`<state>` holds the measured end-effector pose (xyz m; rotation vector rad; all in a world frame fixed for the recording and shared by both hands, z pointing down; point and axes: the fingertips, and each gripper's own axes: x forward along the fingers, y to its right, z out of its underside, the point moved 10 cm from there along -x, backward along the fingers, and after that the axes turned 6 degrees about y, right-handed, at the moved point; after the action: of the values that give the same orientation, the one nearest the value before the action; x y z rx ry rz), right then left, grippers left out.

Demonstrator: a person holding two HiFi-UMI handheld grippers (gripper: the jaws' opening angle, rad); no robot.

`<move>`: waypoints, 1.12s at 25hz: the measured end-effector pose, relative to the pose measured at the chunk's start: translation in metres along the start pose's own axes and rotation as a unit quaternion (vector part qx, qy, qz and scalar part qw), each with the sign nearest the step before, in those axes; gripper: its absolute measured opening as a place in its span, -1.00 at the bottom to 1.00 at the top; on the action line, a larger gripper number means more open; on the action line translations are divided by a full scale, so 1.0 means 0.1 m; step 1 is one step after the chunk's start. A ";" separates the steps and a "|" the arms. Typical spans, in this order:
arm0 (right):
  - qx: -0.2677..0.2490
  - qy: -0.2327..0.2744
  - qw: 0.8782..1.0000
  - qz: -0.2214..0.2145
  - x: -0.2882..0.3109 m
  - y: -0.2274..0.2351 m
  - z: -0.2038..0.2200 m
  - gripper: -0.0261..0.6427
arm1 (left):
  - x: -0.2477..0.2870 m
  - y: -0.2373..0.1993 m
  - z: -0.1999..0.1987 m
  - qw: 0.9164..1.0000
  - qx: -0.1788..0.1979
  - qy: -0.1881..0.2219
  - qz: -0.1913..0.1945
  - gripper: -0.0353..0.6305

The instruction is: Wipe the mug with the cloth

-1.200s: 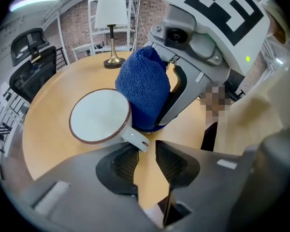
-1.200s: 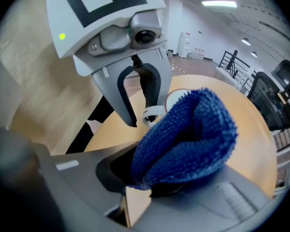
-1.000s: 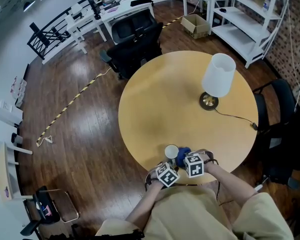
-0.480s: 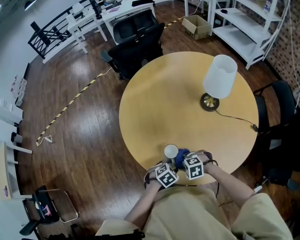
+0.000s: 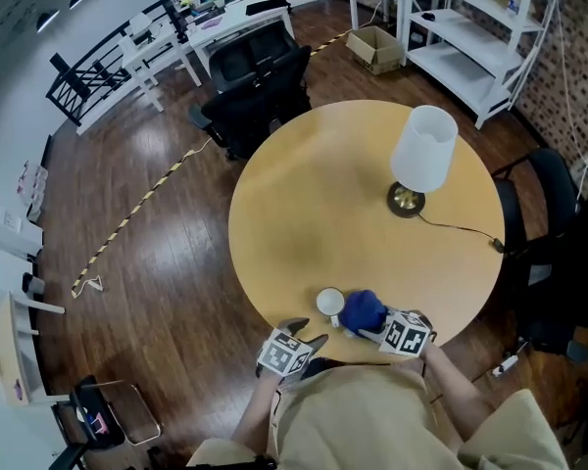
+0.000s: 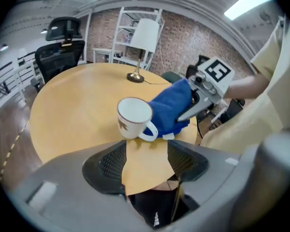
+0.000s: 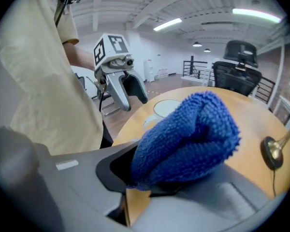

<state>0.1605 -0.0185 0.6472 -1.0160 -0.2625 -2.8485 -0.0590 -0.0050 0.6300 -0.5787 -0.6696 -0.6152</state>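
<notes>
Opening left tongs (image 6: 146, 151) empty near empty mug (image 6: 134, 117); right tongs (image 5: 372, 325) gripping blue cloth (image 7: 188, 139).

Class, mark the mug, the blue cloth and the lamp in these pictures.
mug (image 6: 134, 115): left gripper view, inside its white opening.
blue cloth (image 7: 188, 134): right gripper view, on its bunched front.
lamp (image 5: 424, 148): head view, on its white shade.

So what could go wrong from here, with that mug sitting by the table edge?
The mug stands free near the round table's edge: the left hand-held gripper is opening its jaws, with nothing between them. A hard push from the blue cloth in the right hand-held gripper might slide the mug or tip it off. The bunched cloth might also slip from those jaws.
</notes>
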 end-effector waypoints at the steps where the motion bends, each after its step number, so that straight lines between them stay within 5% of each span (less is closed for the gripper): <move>1: 0.026 0.022 0.999 0.016 -0.06 0.00 0.00 -0.78 | -0.03 -0.09 -0.08 1.000 -0.016 0.012 0.003 -0.11; 7: 0.140 0.114 0.981 0.075 -0.30 -0.08 0.00 -0.78 | 0.19 -0.49 -0.65 1.000 0.002 -0.004 0.018 -0.06; 12: 0.157 0.105 0.979 0.075 -0.45 -0.18 0.06 -0.77 | 0.60 -0.58 -0.77 0.996 0.007 -0.070 0.052 -0.08; 14: 0.173 0.107 0.977 0.064 -0.48 -0.23 0.07 -0.77 | 0.72 -0.58 -0.75 0.994 0.016 -0.097 0.048 -0.22; 16: 0.191 0.119 0.973 0.049 -0.50 -0.27 0.05 -0.77 | 0.79 -0.60 -0.72 0.994 0.017 -0.110 0.021 -0.58; 17: 0.199 0.125 0.971 0.042 -0.50 -0.30 0.03 -0.77 | 0.81 -0.62 -0.71 0.994 0.009 -0.112 0.008 -0.73; 23: 0.224 0.162 0.961 0.020 -0.38 -0.32 -0.18 -0.76 | 0.83 -0.83 -0.68 0.990 -0.083 -0.115 -0.023 -0.81; 28: 0.225 0.132 0.965 0.019 0.02 -0.05 -0.52 -0.76 | 0.85 -0.83 -0.68 0.988 -0.099 -0.118 -0.031 -0.81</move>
<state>0.1262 -0.0238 0.6083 -0.5413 -0.8057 -2.6576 -0.0360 -0.1339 0.6702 -0.8272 -0.8568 -0.6817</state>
